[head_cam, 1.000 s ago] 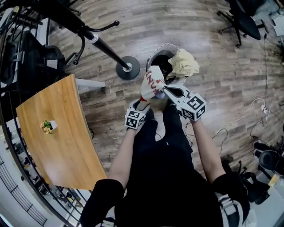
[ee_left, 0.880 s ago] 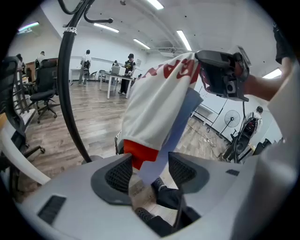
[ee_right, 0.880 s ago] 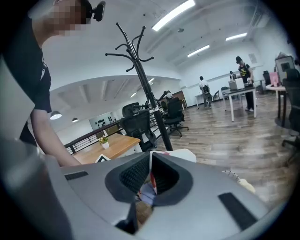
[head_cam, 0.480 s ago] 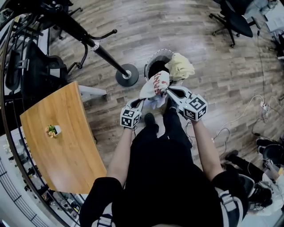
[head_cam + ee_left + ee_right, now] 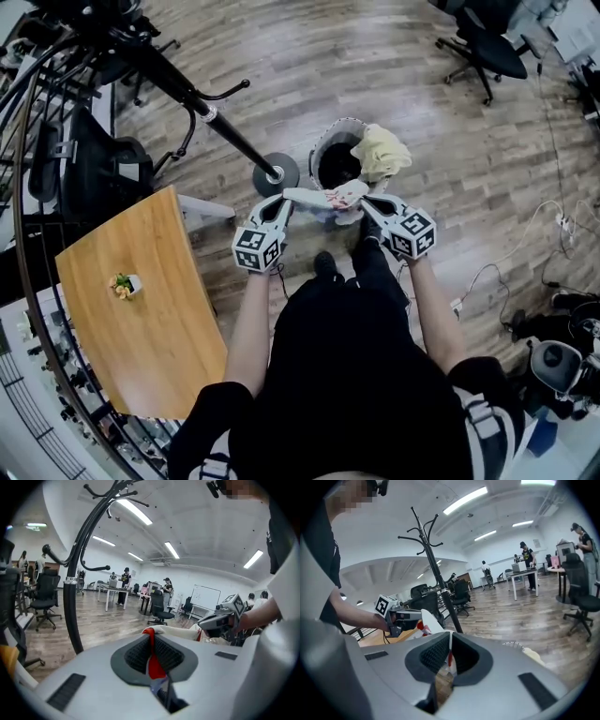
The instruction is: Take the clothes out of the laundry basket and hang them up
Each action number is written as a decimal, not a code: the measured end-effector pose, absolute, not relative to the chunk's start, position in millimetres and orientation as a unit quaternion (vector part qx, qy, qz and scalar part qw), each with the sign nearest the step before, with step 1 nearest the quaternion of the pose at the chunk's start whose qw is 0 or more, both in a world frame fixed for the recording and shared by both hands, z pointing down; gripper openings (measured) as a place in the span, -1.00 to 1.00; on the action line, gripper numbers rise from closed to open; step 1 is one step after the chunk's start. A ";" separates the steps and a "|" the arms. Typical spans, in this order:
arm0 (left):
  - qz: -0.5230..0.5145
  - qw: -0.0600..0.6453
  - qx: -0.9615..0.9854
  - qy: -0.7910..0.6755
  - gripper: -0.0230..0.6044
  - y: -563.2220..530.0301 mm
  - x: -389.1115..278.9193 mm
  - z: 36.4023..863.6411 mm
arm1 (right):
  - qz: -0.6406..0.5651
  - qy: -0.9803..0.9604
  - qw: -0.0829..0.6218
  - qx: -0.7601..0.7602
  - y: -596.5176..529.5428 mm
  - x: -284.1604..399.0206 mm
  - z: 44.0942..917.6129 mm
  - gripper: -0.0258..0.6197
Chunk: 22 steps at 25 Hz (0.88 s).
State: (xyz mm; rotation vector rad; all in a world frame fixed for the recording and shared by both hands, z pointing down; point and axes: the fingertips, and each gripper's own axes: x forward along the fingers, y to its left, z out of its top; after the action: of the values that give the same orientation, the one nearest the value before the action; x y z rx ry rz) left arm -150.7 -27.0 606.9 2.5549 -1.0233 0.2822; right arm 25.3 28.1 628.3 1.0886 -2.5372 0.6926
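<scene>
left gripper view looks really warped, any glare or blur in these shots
Left gripper view: strong fisheye, the coat rack pole bows and the corners go black; ceiling strip lights are blown out. Right gripper view: same dark rim, lights glaring, the garment in the right tongs is sharp. Head view: wood floor curves outward with a pale sheen.

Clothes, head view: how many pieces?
2. One white-and-red garment held between the left tongs and right tongs; one cream garment draped over the laundry basket rim. More may lie hidden inside.
</scene>
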 end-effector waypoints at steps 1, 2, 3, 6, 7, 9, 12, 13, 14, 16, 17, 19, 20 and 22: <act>0.106 0.176 0.909 -0.363 -0.81 -28.9 -148.4 600.7 | 0.243 -0.881 0.145 0.379 28.6 27.1 628.8 -0.84; 0.110 0.168 0.910 -0.362 -0.81 -30.0 -145.9 595.0 | 0.244 -0.880 0.144 0.381 29.1 29.2 628.7 -0.84; 0.111 0.163 0.911 -0.362 -0.81 -30.3 -143.7 589.6 | 0.244 -0.880 0.143 0.382 29.8 31.1 628.6 -0.84; 0.109 0.149 0.913 -0.363 -0.81 -29.9 -139.7 575.5 | 0.241 -0.878 0.144 0.387 31.2 34.9 628.5 -0.84; 0.109 0.144 0.915 -0.362 -0.81 -29.5 -138.8 571.1 | 0.240 -0.878 0.145 0.389 30.9 35.7 628.4 -0.84; 0.109 0.132 0.917 -0.360 -0.81 -28.6 -137.2 561.8 | 0.235 -0.877 0.147 0.392 29.7 36.6 628.7 -0.84; 0.105 0.116 0.920 -0.360 -0.81 -27.4 -133.9 546.2 | 0.236 -0.873 0.151 0.399 27.3 37.9 632.1 -0.83; 0.103 0.111 0.921 -0.359 -0.81 -26.8 -131.8 540.7 | 0.240 -0.871 0.153 0.401 26.6 38.4 634.7 -0.82; 0.102 0.106 0.922 -0.358 -0.81 -26.2 -129.3 535.4 | 0.244 -0.869 0.155 0.402 26.1 38.7 637.9 -0.81; 0.102 0.096 0.924 -0.355 -0.81 -25.5 -123.2 526.3 | 0.250 -0.865 0.161 0.404 24.7 38.5 643.6 -0.77; 0.105 0.090 0.926 -0.352 -0.81 -25.2 -119.8 522.9 | 0.251 -0.864 0.165 0.404 23.4 37.7 645.5 -0.74; 0.113 0.081 0.928 -0.346 -0.81 -23.7 -112.4 517.9 | 0.248 -0.864 0.173 0.402 21.7 33.1 645.1 -0.52; 0.116 0.077 0.929 -0.344 -0.81 -22.4 -108.9 516.2 | 0.244 -0.868 0.174 0.397 21.9 28.4 641.6 -0.49; 0.119 0.074 0.930 -0.341 -0.81 -20.3 -102.8 513.5 | 0.231 -0.882 0.170 0.375 23.9 11.9 628.9 -0.46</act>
State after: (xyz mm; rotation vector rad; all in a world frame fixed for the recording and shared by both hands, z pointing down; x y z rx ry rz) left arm -102.8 -20.3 513.5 2.7915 -1.0235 0.3562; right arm 11.9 23.9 628.9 1.0655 -2.5049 0.6560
